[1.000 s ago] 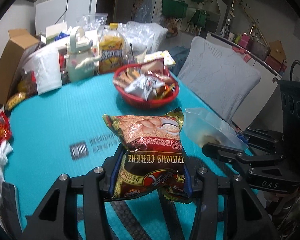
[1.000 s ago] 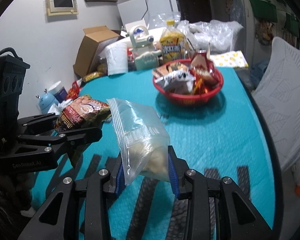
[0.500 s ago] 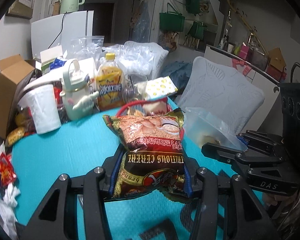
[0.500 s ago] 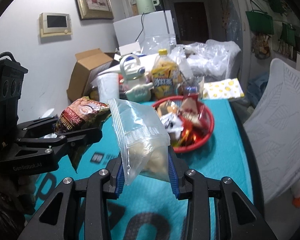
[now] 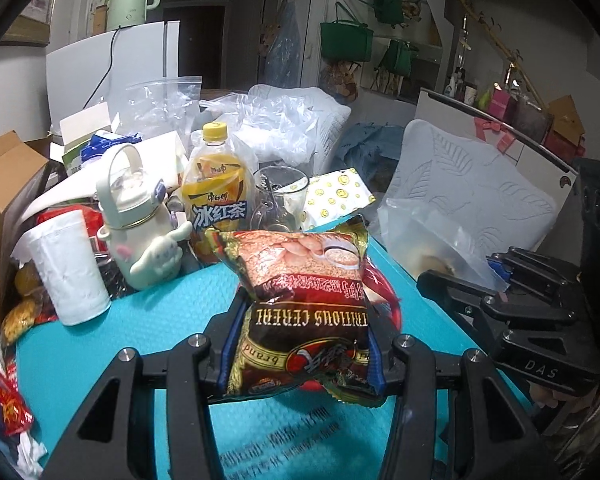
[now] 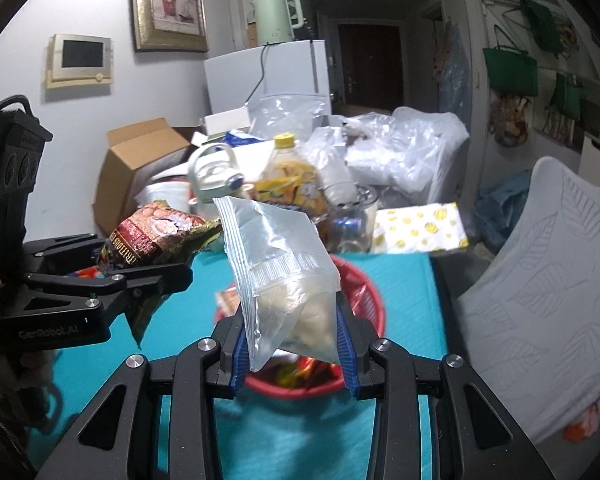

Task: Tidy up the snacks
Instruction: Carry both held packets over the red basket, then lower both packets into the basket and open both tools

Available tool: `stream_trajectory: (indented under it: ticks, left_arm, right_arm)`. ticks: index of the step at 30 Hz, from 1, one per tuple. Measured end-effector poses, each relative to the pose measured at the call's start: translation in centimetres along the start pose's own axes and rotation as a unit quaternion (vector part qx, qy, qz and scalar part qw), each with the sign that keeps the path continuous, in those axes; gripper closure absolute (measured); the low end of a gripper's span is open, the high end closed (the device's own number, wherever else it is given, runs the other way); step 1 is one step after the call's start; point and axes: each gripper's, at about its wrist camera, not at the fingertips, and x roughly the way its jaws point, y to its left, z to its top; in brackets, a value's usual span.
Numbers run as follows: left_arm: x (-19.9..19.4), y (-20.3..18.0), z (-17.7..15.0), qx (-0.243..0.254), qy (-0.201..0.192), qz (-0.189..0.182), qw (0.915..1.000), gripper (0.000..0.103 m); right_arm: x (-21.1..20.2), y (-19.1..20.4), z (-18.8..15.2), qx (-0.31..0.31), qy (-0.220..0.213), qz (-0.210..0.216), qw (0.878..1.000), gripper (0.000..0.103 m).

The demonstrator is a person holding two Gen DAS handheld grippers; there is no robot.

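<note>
My left gripper is shut on a brown-red cereal packet, held up above the teal table. The packet also shows in the right wrist view. My right gripper is shut on a clear zip bag with pale food inside; the bag also shows in the left wrist view. A red snack basket sits just beyond and below both grippers, mostly hidden behind the held items; only its rim peeks out behind the packet.
At the table's back stand a white paper cup, a cream bottle with a handle, a yellow iced-tea bottle, a glass and plastic bags. A cardboard box is at left. A grey cushion lies right.
Both grippers, each holding its item, have moved forward over the table toward the red basket, which now lies close beneath them and is largely covered.
</note>
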Motion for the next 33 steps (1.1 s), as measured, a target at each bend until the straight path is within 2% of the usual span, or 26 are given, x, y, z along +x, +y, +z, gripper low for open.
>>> stream_trajectory:
  ticks: [7, 21, 28, 30, 33]
  left_arm:
    - [3.5, 0.3, 0.3, 0.004, 0.017, 0.01, 0.9998, 0.055]
    - [9.7, 0.9, -1.1, 0.002, 0.082, 0.013, 0.9965, 0.055]
    - [10.2, 1.3, -1.1, -0.006, 0.086, 0.006, 0.9962, 0.055]
    - [10.0, 1.4, -1.1, -0.007, 0.081, -0.003, 0.9967, 0.055]
    - [9.8, 1.2, -1.1, 0.003, 0.076, -0.005, 0.9971, 0.055]
  right_arm:
    - [2.9, -1.2, 0.1, -0.008, 0.006, -0.02, 1.0, 0.067]
    - [8.1, -1.2, -1.5, -0.019, 0.047, -0.002, 0.999, 0.067]
    - [9.2, -1.2, -1.9, -0.013, 0.061, 0.016, 0.998, 0.067]
    - [9.1, -1.3, -1.8, -0.007, 0.063, 0.019, 0.998, 0.066]
    - [8.5, -1.6, -1.6, 0.003, 0.062, 0.023, 0.998, 0.053]
